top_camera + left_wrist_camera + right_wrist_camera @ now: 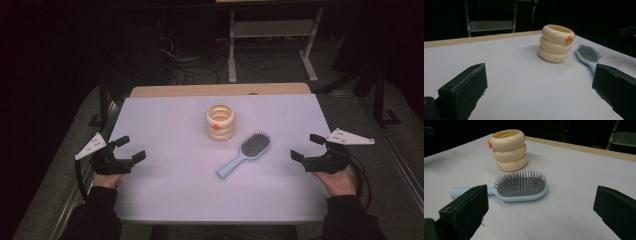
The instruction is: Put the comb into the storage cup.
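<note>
Nothing appears begun: the brush (244,154) lies untouched at five o'clock of the cup (220,121), while left gripper (127,148) and right gripper (306,147) are held with fingers spread, empty, at the bench (165,185) edges.

**Small print on the cream holder, too fine to read**

One line of small dark lettering runs along the lowest ring of the cream ringed holder (556,43), on the side facing the left gripper view; the letters are too small and blurred to make out. In the right gripper view a faint reddish mark sits on the same lowest ring, also illegible. The light blue hairbrush (520,187) bears no readable lettering, and the white table cover (170,180) carries none either.
</note>
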A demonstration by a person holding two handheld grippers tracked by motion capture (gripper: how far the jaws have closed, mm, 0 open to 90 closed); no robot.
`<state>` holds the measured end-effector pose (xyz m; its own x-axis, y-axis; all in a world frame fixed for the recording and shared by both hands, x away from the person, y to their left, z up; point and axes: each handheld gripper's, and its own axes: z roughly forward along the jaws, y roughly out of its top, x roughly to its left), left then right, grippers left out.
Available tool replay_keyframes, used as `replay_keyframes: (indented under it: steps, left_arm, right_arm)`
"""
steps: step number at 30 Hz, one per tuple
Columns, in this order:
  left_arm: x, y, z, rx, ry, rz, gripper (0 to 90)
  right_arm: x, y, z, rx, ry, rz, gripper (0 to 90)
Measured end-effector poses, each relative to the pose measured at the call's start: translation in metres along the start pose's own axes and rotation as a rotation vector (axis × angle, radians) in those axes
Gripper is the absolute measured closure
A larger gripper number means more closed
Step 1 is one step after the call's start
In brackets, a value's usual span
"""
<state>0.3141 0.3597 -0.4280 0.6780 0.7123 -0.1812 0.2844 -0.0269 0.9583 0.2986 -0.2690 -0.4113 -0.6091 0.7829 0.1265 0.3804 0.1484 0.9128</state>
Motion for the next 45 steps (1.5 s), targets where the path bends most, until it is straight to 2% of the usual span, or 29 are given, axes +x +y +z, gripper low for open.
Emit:
replay_keyframes:
  steps: [8,13,22,27,39,45]
  left_arm:
    - [-0.002,-0.002,-0.002,0.002,0.017,0.007,0.0]
    - [-0.001,-0.002,-0.003,-0.010,0.025,0.000,0.0]
    - [-0.002,-0.003,-0.002,0.000,0.017,0.001,0.0]
    - [-0.003,-0.002,-0.004,-0.020,0.009,-0.004,0.0]
    - [-0.004,-0.002,-0.003,-0.012,0.011,0.004,0.0]
    - [-0.004,-0.002,-0.003,-0.015,0.012,0.002,0.0]
  right_arm:
    - [0.003,0.001,-0.001,0.004,-0.014,-0.022,0.0]
    - [0.004,0.006,-0.001,0.030,0.004,-0.017,0.0]
    - [0.009,0.019,0.003,0.084,0.027,-0.045,0.0]
    - [0.013,0.030,0.008,0.097,0.041,-0.060,0.0]
    - [0.019,0.041,0.017,0.123,0.064,-0.073,0.0]
    - [0.027,0.052,0.024,0.134,0.089,-0.096,0.0]
